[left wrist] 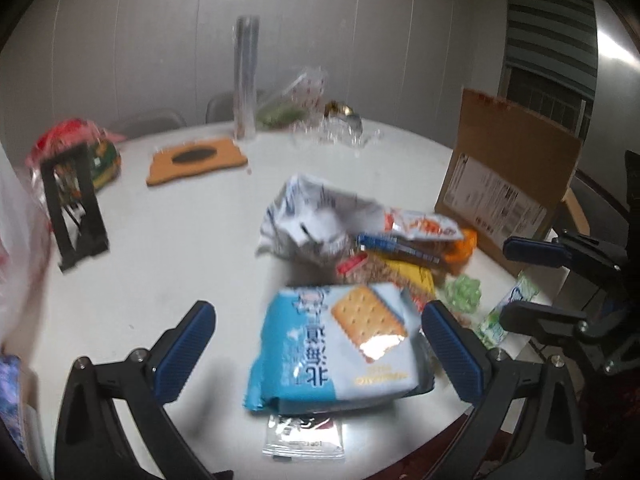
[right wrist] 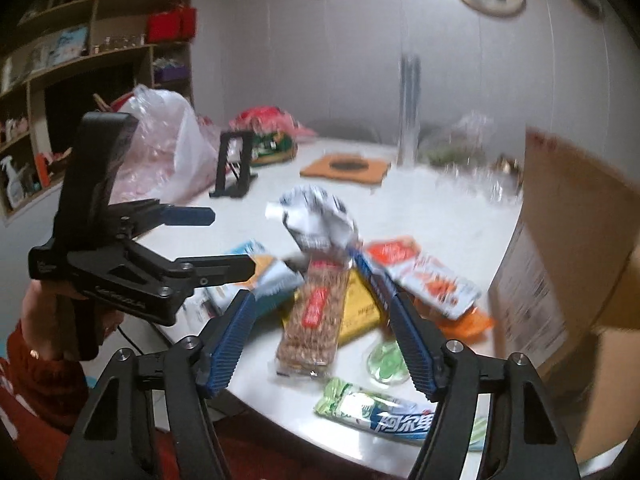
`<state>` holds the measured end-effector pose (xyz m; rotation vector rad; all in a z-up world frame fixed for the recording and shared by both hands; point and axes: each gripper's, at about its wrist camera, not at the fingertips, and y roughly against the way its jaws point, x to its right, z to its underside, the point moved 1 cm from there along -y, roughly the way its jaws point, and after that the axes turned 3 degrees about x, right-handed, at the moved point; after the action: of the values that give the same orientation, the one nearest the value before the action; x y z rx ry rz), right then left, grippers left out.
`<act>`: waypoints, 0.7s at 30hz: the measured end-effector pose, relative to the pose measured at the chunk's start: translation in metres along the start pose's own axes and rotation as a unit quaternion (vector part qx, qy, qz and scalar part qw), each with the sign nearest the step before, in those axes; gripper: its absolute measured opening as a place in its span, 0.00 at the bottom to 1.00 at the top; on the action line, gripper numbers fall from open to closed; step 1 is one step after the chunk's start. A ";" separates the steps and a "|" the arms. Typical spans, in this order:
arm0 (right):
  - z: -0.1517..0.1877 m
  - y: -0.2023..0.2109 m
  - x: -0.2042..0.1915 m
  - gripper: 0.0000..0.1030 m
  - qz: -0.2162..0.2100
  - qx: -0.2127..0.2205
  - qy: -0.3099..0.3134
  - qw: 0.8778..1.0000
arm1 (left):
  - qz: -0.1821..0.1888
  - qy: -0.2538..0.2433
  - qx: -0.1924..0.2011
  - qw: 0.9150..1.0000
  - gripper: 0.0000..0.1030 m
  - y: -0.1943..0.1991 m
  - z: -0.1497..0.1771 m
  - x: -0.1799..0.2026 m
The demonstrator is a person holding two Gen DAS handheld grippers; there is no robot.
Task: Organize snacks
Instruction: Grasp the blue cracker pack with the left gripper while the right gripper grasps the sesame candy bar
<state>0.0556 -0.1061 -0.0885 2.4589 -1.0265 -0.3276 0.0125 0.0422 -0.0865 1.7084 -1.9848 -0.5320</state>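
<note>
A pile of snack packs lies on the white round table. A light-blue cracker pack lies between the open fingers of my left gripper, over a small silver sachet. Behind it are a crumpled white-blue bag, a nut bar, a yellow pack, a red-white pack and green candies. My right gripper is open above the nut bar. A green-blue candy stick lies near the table edge. The cardboard box stands at the right.
A black phone stand, an orange mat, a tall clear tube and plastic bags sit further back. Shelves stand at the left. The table edge is close below both grippers.
</note>
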 end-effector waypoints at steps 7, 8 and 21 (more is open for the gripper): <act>0.010 -0.019 0.019 0.64 0.004 -0.025 -0.025 0.999 | 0.023 0.011 -0.019 1.000 0.99 -0.015 0.011 0.004; 0.011 -0.017 0.021 0.64 0.002 -0.027 -0.029 0.999 | 0.019 0.008 -0.022 1.000 0.99 -0.016 0.012 0.005; 0.014 -0.026 0.020 0.64 -0.012 -0.036 -0.027 0.999 | 0.018 -0.002 -0.020 1.000 0.76 -0.013 0.019 0.007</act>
<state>0.0803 -0.1088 -0.1147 2.4107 -0.9911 -0.4326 0.0112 0.0333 -0.1091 1.6456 -1.9907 -0.5588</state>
